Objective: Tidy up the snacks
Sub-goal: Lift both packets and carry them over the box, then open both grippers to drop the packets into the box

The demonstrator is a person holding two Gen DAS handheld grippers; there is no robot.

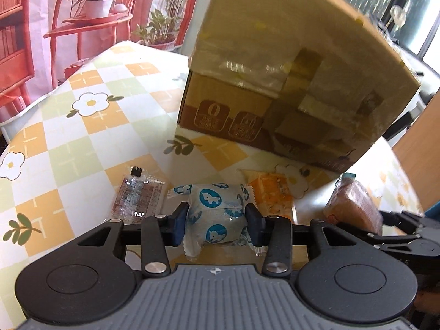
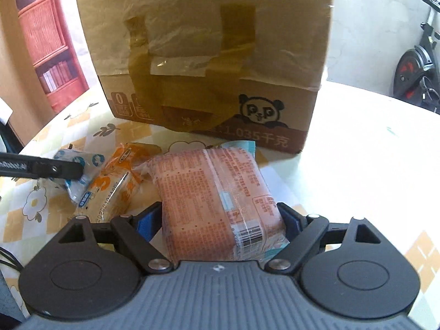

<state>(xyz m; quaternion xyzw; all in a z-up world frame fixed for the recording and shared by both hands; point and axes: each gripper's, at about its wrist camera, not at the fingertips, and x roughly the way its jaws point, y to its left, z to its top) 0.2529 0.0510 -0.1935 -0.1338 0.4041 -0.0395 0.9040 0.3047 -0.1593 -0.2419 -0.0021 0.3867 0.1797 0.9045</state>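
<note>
A blue-and-white wrapped snack with unicorn prints (image 1: 213, 202) lies on the checked tablecloth (image 1: 82, 143). My left gripper (image 1: 216, 221) is shut on it, one pad pressed into each side. A large pink-orange packet with printed text and a barcode (image 2: 211, 189) sits between the pads of my right gripper (image 2: 220, 220), which is shut on its two long sides. That packet (image 1: 354, 206) also shows in the left wrist view at the right, beside the right gripper's fingers (image 1: 398, 222). One left finger (image 2: 55, 169) reaches in at the left of the right wrist view, over the blue-and-white snack (image 2: 82, 176).
A taped cardboard box with a panda print (image 2: 209, 55) stands close behind the snacks, also seen as the cardboard box (image 1: 275, 68). An orange packet (image 1: 271, 192) and a clear reddish packet (image 1: 137, 198) lie beside the held snack. The table edge curves at the left.
</note>
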